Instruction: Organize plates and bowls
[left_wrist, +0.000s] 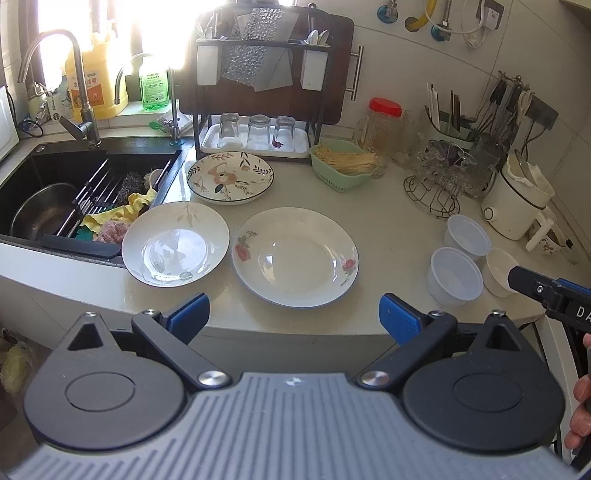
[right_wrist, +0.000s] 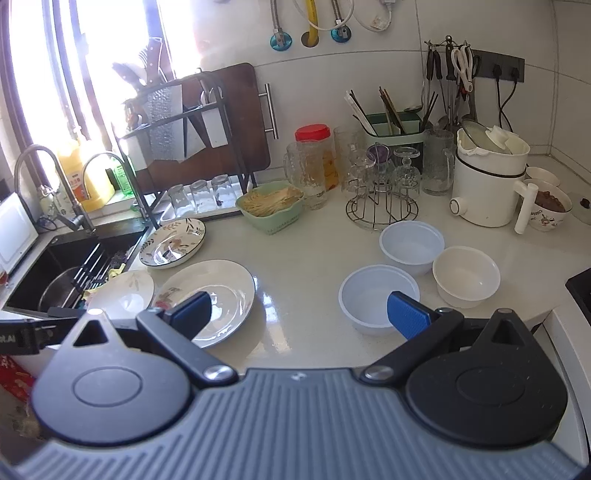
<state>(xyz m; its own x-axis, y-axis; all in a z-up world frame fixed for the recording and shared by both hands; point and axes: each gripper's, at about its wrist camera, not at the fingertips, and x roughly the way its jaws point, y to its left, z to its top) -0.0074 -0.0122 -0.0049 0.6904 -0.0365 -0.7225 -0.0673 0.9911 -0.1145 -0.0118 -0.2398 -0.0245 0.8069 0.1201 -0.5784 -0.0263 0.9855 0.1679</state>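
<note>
Three plates lie on the white counter: a rose-pattern plate (left_wrist: 295, 256) (right_wrist: 218, 295) in front, a leaf-pattern plate (left_wrist: 175, 243) (right_wrist: 123, 291) by the sink, and a flowered plate with a dark rim (left_wrist: 231, 177) (right_wrist: 173, 242) behind. Three bowls stand to the right: two pale blue plastic bowls (left_wrist: 454, 277) (left_wrist: 467, 236) (right_wrist: 369, 299) (right_wrist: 412, 245) and a cream bowl (left_wrist: 498, 271) (right_wrist: 466, 277). My left gripper (left_wrist: 293, 314) is open and empty, at the counter's front edge before the rose plate. My right gripper (right_wrist: 299, 314) is open and empty, between the rose plate and the near blue bowl.
A black sink (left_wrist: 74, 192) with a steel bowl and cloths is at left. A dish rack (left_wrist: 258, 144) with upturned glasses, a green basket (left_wrist: 343, 166), jars, a glass stand (right_wrist: 380, 199), a white cooker (right_wrist: 487, 181) and a filled bowl (right_wrist: 550, 206) line the back.
</note>
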